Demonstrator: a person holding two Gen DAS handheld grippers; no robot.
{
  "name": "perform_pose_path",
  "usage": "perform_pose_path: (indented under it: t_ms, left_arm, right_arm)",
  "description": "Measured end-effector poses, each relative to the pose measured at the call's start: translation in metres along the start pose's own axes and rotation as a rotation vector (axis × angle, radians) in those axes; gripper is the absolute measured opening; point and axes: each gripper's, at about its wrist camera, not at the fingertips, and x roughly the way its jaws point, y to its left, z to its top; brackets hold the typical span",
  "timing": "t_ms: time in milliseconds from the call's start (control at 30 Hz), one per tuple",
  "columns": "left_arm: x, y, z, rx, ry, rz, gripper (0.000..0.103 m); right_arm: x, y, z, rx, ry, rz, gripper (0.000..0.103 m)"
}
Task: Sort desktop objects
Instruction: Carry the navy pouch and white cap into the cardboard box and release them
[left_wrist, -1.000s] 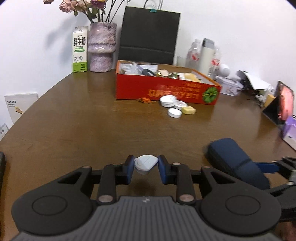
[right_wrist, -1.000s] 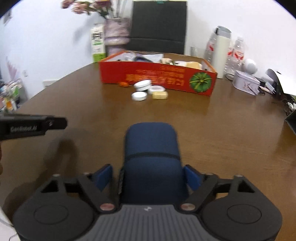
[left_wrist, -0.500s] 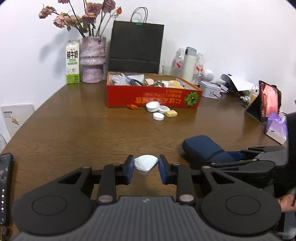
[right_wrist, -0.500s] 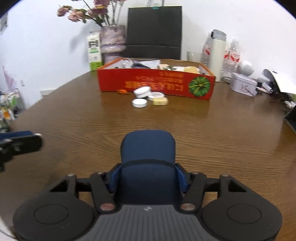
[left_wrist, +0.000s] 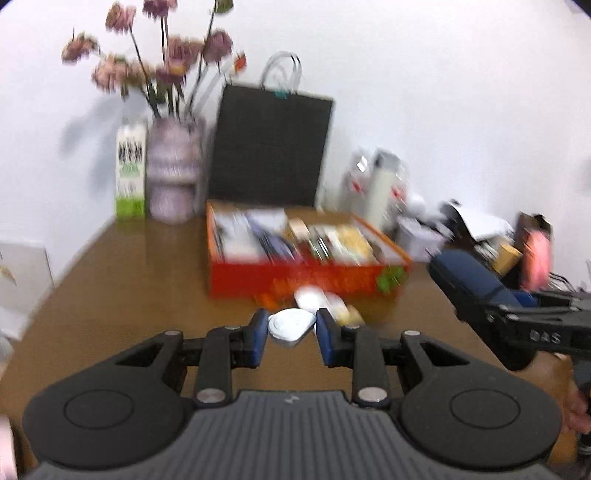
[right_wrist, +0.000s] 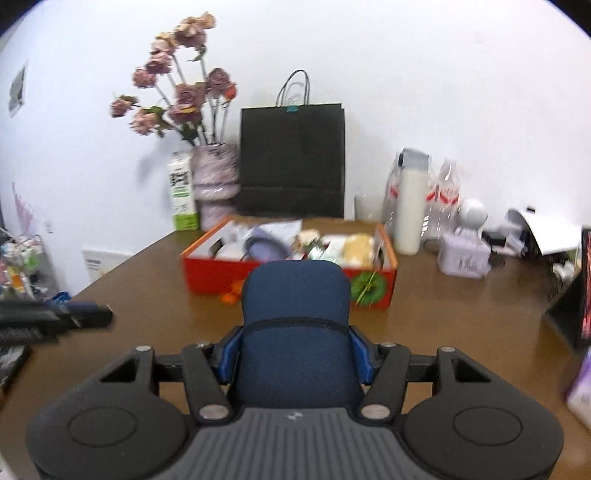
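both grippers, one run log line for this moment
left gripper: shut on white case | right gripper: shut on blue pouch | both carried above table | heading: red box

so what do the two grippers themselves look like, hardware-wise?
Both match: a grey ribbed body, two round black discs either side, black linkage arms with silver pivot pins, and blue pads on the fingers. The left gripper and the right gripper each carry a small white logo on the body. Seen from the side, the right one shows pale lettering, too blurred to read. No cables or sleeves visible.
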Motion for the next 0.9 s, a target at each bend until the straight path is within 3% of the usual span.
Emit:
perform_pose_path:
  t_ms: [100,167,267,367,500,633,700,900]
  left_arm:
    - [0.041,0.011,0.042,-0.025,-0.003,-0.001,0.028]
    - [0.077,0.021,0.066,-0.058,0.032,-0.04,0.028]
    - [0.128,0.038,0.092,-0.124,0.091,-0.074,0.028]
    - [0.173,0.045,0.102,-0.101,0.122,-0.018,0.028]
    - [0.222,0.051,0.101,-0.078,0.19,0.054,0.028]
    - [0.242,0.054,0.093,-0.059,0.23,0.05,0.029]
    - [0.244,0.059,0.088,-0.064,0.229,0.033,0.037]
    - [0.241,0.066,0.089,-0.092,0.225,0.049,0.04]
  right_arm:
    - [0.035,-0.016,0.035,0.038,-0.008,0.043,0.057]
    - [0.066,-0.024,0.062,0.069,-0.014,0.084,0.058]
    - [0.116,-0.017,0.093,0.037,-0.025,0.052,0.058]
    - [0.169,-0.012,0.115,0.063,-0.003,0.094,0.058]
    - [0.245,-0.013,0.135,0.157,0.087,0.145,0.058]
    - [0.307,-0.014,0.133,0.243,0.2,0.164,0.059]
    - [0.325,-0.018,0.127,0.302,0.235,0.184,0.065]
    - [0.331,-0.02,0.114,0.329,0.232,0.169,0.07]
